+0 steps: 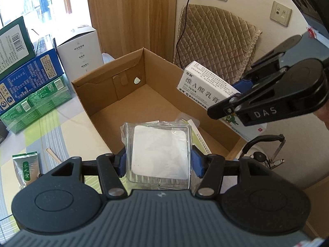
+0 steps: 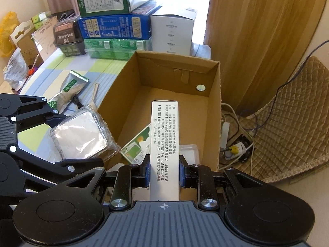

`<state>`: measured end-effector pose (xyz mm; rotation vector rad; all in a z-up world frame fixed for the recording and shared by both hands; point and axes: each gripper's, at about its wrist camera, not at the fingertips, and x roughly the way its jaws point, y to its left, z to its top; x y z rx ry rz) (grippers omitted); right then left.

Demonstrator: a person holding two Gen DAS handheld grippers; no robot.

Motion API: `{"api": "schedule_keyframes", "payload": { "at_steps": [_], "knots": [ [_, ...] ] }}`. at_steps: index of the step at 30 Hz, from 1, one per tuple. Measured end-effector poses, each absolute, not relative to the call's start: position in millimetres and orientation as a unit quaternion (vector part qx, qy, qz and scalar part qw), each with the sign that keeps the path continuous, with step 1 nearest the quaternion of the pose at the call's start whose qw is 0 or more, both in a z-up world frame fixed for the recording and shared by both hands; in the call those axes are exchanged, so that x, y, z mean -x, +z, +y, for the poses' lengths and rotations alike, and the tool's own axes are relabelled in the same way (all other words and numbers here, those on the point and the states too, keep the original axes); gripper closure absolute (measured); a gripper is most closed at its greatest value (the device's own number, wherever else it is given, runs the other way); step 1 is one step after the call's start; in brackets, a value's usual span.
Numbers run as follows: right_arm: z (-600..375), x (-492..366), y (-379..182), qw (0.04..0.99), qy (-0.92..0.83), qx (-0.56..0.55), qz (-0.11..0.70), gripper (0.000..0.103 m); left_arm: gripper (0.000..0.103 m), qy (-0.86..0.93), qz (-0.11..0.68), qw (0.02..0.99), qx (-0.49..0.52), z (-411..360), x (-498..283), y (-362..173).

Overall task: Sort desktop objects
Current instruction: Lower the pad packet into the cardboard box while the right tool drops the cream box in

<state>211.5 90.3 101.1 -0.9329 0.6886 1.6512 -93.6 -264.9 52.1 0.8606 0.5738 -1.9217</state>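
My left gripper [image 1: 158,160] is shut on a clear plastic packet with a white square pad inside [image 1: 160,152], held over the near edge of an open cardboard box [image 1: 107,86]. My right gripper [image 2: 164,170] is shut on a long white medicine carton [image 2: 164,135], held above the same box [image 2: 115,94]. In the left wrist view that carton [image 1: 205,86] and the right gripper [image 1: 234,94] hang at the right over the box. In the right wrist view the packet [image 2: 80,133] and the left gripper [image 2: 61,138] sit at the left over the box wall. A green leaflet [image 2: 137,146] and a clear plastic case [image 2: 189,150] lie in the box.
Stacked green and blue boxes [image 1: 28,76] and a white carton [image 1: 80,49] stand behind the cardboard box on the checked tablecloth [image 1: 61,127]. A green sachet [image 1: 25,168] and a wooden stick [image 1: 53,154] lie on the cloth. A quilted chair [image 1: 216,39] and cables [image 2: 236,144] are to the right.
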Motion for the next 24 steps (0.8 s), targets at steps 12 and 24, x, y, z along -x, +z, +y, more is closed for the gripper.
{"api": "schedule_keyframes", "payload": {
  "at_steps": [12,24],
  "knots": [
    [97.8,-215.9,98.1,0.541,0.688,0.389,0.289,0.08,0.049,-0.782,0.238,0.459,-0.348,-275.7,98.1,42.0],
    [100.2,-212.5,101.4,0.542,0.689,0.388,0.285,0.08,0.038,-0.783,0.224,0.461,-0.353,-281.2,105.0,44.0]
  ]
}}
